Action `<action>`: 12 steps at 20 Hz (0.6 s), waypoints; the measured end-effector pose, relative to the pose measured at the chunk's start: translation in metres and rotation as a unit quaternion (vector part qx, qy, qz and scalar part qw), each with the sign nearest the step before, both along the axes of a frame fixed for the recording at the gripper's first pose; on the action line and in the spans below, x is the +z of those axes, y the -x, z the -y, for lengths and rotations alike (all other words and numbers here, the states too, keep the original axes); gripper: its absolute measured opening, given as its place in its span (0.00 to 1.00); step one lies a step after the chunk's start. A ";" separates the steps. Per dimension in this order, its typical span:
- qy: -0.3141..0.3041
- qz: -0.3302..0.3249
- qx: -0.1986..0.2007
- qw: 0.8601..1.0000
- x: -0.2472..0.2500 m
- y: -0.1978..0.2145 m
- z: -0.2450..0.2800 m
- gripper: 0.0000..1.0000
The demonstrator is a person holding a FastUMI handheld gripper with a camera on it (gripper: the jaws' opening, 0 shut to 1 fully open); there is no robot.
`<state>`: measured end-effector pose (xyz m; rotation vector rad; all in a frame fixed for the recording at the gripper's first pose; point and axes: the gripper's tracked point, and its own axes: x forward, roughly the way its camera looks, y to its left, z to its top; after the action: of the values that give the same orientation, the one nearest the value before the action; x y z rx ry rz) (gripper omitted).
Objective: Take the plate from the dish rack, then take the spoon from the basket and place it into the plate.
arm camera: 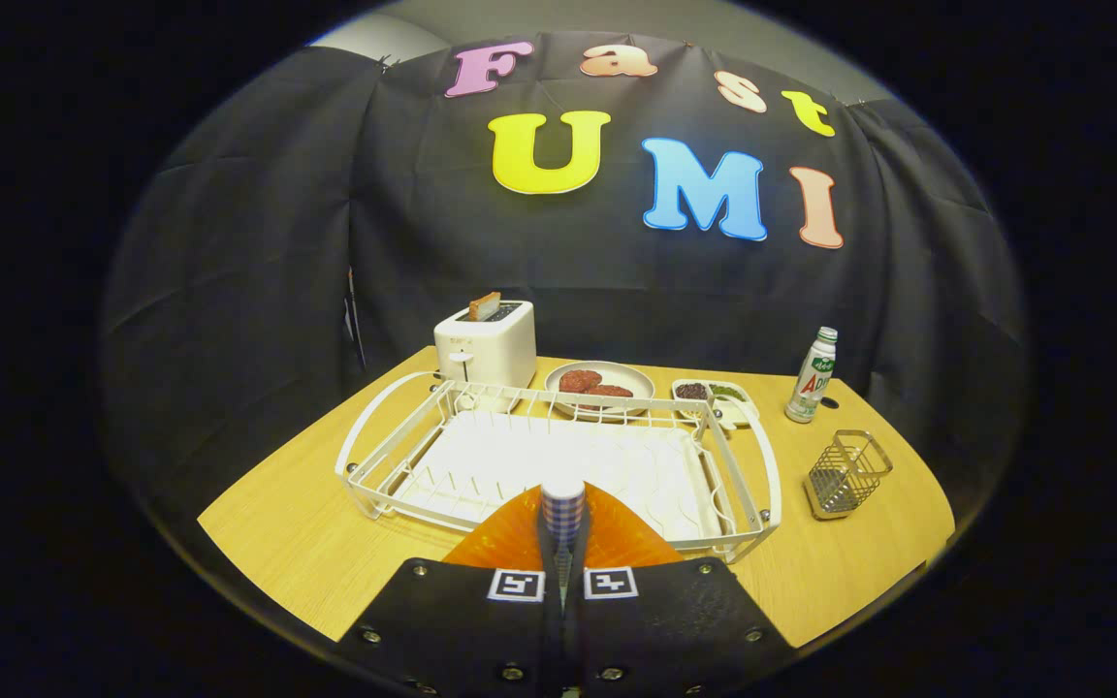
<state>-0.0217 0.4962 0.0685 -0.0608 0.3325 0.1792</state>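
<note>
- My claw [563,543]: the two fingers stand close together and clamp the rim of the orange plate [510,538] between them. The plate is gripped, edge-on to me, fanning out to either side of the fingers.
- Orange plate: held just above the near rail of the dish rack [714,456], covering part of that rail. I cannot tell whether it touches the rack.
- Dish rack: a white wire frame with a white drip tray, resting flat on the wooden table [297,543]. Its slots and tray are bare of dishes. I take it as the landmark for what follows.
- Basket [845,475]: a small wire-mesh holder standing on the table, to the right of the rack and apart from it. The spoon cannot be made out inside it from here.
- Toaster [486,349]: white, behind the rack's far left corner, with a slice of bread standing up out of its slot.
- Grey plate [600,383]: behind the rack's far rail, carrying two reddish-brown patties.
- Divided dish [714,396]: small and white, behind the rack's far right corner, with dark and green contents in its compartments.
- Bottle [813,376]: upright, white with a green label, beyond the rack's right end and behind the basket.
</note>
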 end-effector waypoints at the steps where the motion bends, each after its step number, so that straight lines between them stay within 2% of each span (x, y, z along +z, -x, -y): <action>1: -0.002 -0.002 0.000 1.000 -0.005 0.000 0.000 0.02; 5: -0.006 -0.002 0.000 1.000 -0.009 0.007 0.002 0.14; 12: -0.010 0.001 -0.012 1.000 0.001 0.013 0.017 0.16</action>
<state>-0.0350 0.4797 0.0697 -0.0365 0.3295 0.1580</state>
